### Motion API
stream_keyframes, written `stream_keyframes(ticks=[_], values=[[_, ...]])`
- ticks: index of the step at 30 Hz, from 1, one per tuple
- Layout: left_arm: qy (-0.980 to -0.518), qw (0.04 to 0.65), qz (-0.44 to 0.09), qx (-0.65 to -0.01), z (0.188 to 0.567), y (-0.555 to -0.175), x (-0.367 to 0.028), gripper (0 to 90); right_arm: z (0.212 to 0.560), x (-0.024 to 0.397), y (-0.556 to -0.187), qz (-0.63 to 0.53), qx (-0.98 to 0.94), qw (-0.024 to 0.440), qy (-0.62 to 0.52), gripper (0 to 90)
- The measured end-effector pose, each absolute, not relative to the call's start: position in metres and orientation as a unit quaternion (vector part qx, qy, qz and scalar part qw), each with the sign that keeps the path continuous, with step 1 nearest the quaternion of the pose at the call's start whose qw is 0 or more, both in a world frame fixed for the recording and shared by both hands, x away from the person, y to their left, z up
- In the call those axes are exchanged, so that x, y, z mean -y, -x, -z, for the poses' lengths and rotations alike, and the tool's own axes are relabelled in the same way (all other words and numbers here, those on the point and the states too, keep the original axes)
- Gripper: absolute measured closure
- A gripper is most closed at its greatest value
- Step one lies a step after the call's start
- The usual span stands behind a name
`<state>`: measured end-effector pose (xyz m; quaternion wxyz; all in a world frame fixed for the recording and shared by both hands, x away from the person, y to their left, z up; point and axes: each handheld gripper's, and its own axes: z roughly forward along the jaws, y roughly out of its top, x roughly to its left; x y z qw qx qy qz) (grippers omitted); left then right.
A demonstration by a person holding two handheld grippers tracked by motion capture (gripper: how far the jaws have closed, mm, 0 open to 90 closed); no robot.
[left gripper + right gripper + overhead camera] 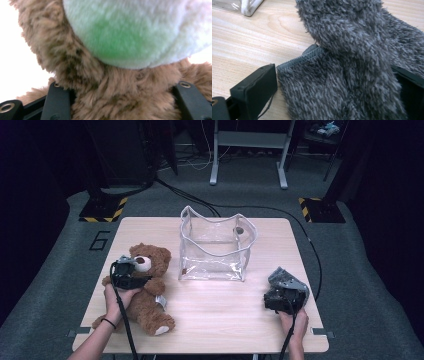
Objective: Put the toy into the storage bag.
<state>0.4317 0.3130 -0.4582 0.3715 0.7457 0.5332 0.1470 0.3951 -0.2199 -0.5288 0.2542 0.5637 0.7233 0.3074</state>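
From the high view, the left gripper [131,270] sits against the neck of a brown teddy bear [145,292], whose head is just beyond the fingers and whose body and legs trail back toward the person's left hand [116,301]; the bear lies on the near left part of the tabletop [210,320]. A clear bag [216,251] with a white rim stands upright and open near the middle of the tabletop, well apart from both pairs of fingers and beyond them. The right gripper [282,292] is at the near right of the tabletop, held by the right hand [295,322], with a grey sock [287,279] at its tip. In the left gripper view the two black fingers [57,100] stand either side of the bear's [120,100] brown fur, pressed into it below the pale muzzle [130,32], which looms just above them; the fingers are clamped on the bear at about half their spread, with the fur bulging between them. In the right gripper view, the fuzzy grey sock [352,75] lies between the fingers [254,90] on the wooden tabletop [249,42], its hemmed cuff edge just beside the left finger and its bulk covering the right one; the left finger stands a hair off the cuff, so I cannot tell whether the fingers press on the sock. A corner of the bag [247,6] shows far beyond the left finger.
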Motion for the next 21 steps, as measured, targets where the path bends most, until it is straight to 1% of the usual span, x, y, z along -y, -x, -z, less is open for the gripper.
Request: stream_keyframes(ticks=[2, 6, 12, 21], values=[[-0.752, 0.367, -0.157, -0.524, 0.451, -0.432, -0.315, 43.9, 0.529, 0.22, -0.395, -0.308, -0.722, 0.254, -0.564, 1.6], [-0.751, 0.375, -0.17, -0.516, 0.445, -0.432, -0.316, 45.1, 0.529, 0.22, -0.395, -0.308, -0.723, 0.254, -0.565, 1.7], [-0.737, 0.395, -0.179, -0.518, 0.441, -0.43, -0.321, 45.2, 0.529, 0.22, -0.395, -0.308, -0.722, 0.254, -0.564, 1.7], [-0.716, 0.422, -0.211, -0.514, 0.426, -0.428, -0.328, 45.5, 0.529, 0.22, -0.395, -0.309, -0.723, 0.255, -0.563, 1.7]])
